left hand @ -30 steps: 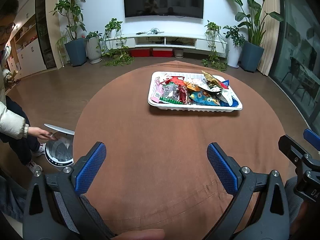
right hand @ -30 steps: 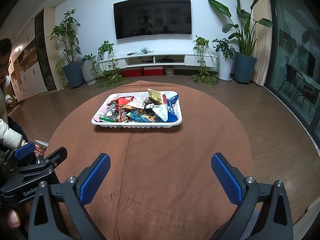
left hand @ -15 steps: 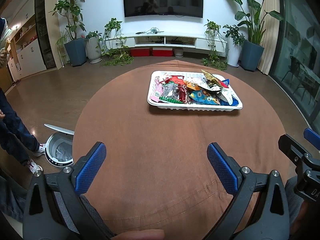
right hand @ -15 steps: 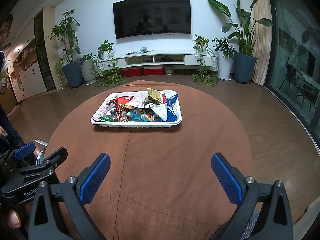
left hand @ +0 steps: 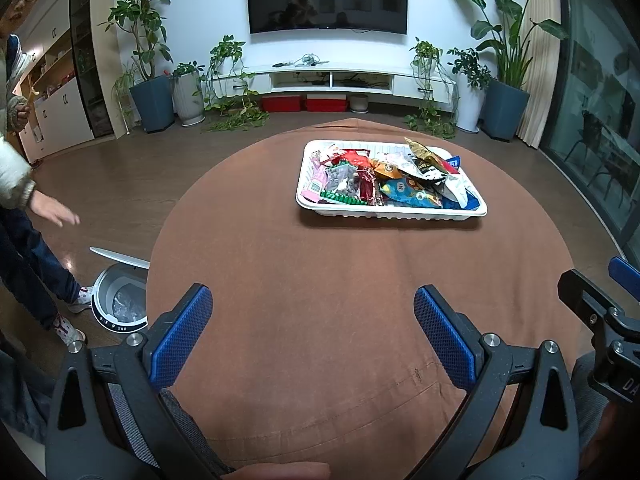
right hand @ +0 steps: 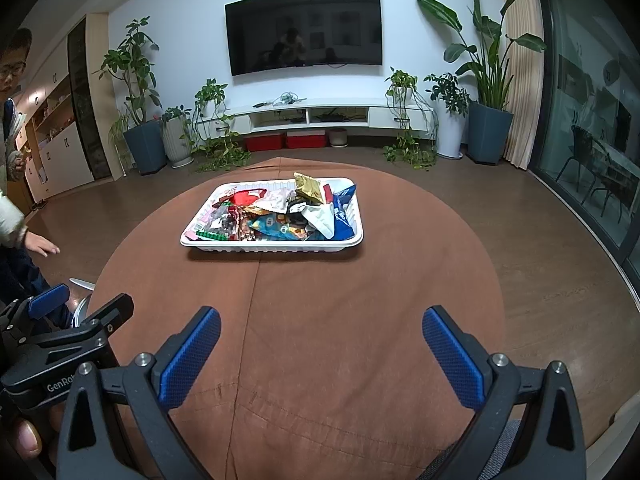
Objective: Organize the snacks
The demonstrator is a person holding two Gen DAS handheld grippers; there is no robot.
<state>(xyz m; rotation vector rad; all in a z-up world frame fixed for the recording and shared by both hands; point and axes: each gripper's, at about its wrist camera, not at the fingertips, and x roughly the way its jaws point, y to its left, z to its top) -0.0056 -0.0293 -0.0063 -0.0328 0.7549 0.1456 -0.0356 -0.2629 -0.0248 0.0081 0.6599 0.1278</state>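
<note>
A white tray (left hand: 390, 213) (right hand: 272, 244) stands on the far half of a round brown table (left hand: 320, 280) (right hand: 320, 300). It holds a heap of several snack packets (left hand: 392, 178) (right hand: 280, 212), red, green, blue, gold and white. My left gripper (left hand: 314, 312) is open and empty, low over the near table edge, well short of the tray. My right gripper (right hand: 320, 332) is open and empty too, at the near edge. Each gripper shows at the side of the other's view.
A person (left hand: 16, 184) stands at the left of the table with a hand out. An open white bin (left hand: 118, 300) sits on the floor by the table's left edge. A TV wall with potted plants (right hand: 148, 120) lies beyond.
Both grippers have stayed still and open. The person at the left has straightened up from the bin and now holds a hand out above it.
</note>
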